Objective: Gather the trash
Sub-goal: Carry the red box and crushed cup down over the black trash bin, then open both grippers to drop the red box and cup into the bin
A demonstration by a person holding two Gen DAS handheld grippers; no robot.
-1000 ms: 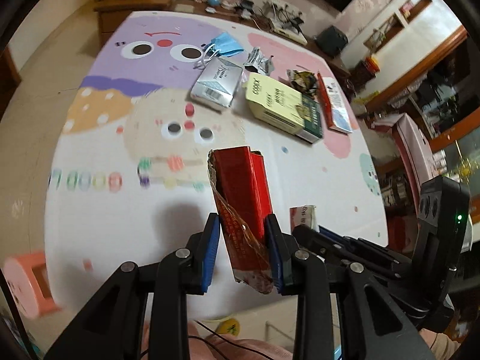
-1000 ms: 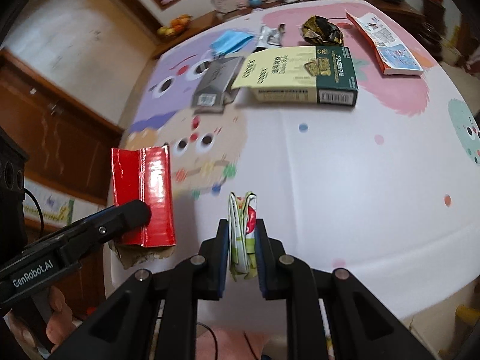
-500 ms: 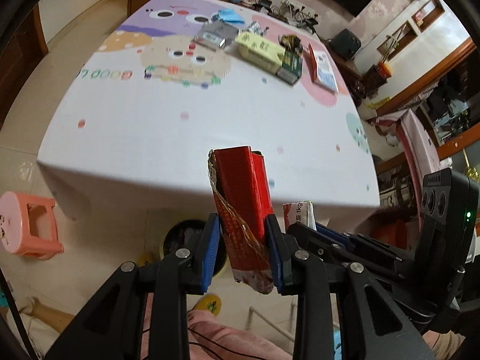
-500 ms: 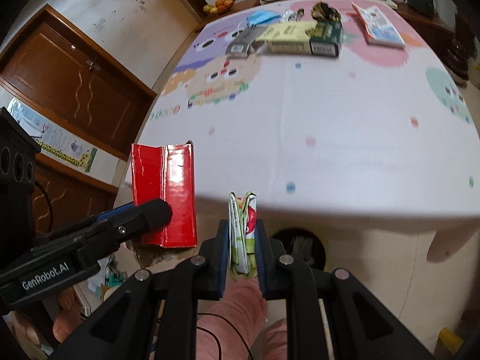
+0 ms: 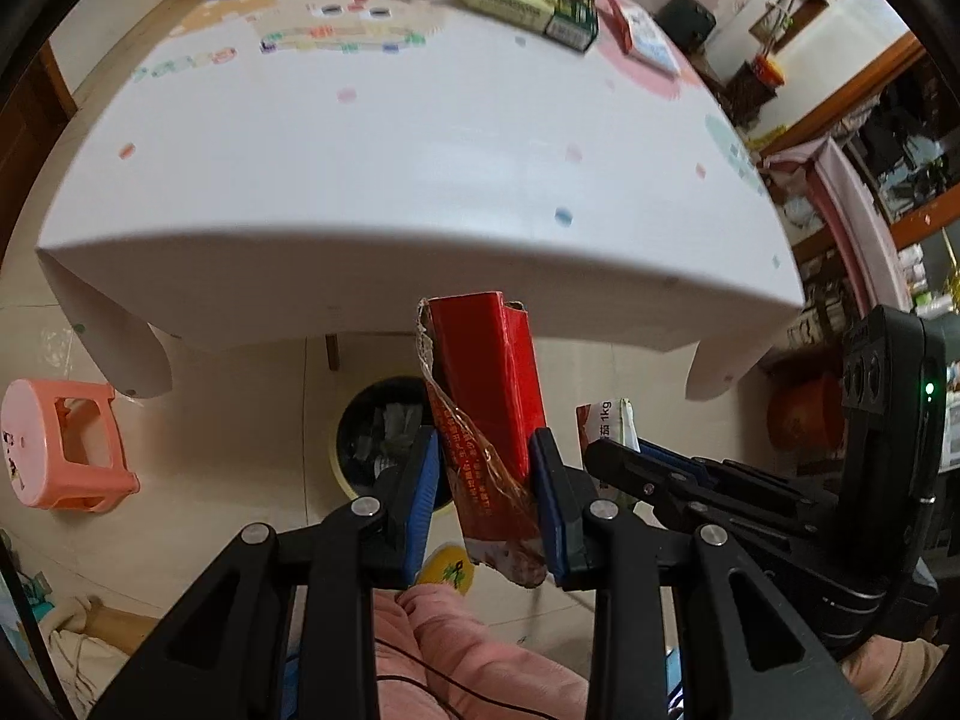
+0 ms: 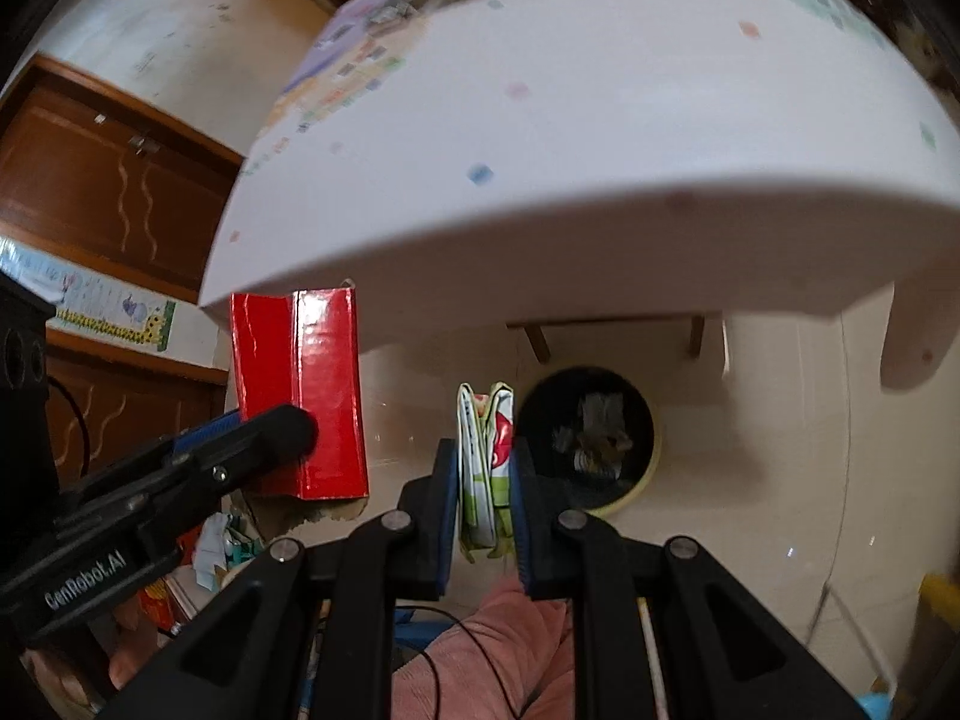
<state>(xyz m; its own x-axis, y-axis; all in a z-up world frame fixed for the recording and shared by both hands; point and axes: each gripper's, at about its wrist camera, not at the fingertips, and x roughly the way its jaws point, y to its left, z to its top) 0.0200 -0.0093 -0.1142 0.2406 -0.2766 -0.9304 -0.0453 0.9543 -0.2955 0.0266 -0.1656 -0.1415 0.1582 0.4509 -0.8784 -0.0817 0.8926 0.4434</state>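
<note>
The left gripper [image 5: 487,480] pinches a torn red carton [image 5: 489,396] upright between its blue pads. At three o'clock of it the right gripper [image 5: 618,450] clasps a folded white packet [image 5: 606,423]. At nine o'clock, on the floor below the table's [image 5: 384,192] near edge, sits a dark bin [image 5: 375,426] holding scraps. A pink stool [image 5: 63,444] stands far left.
</note>
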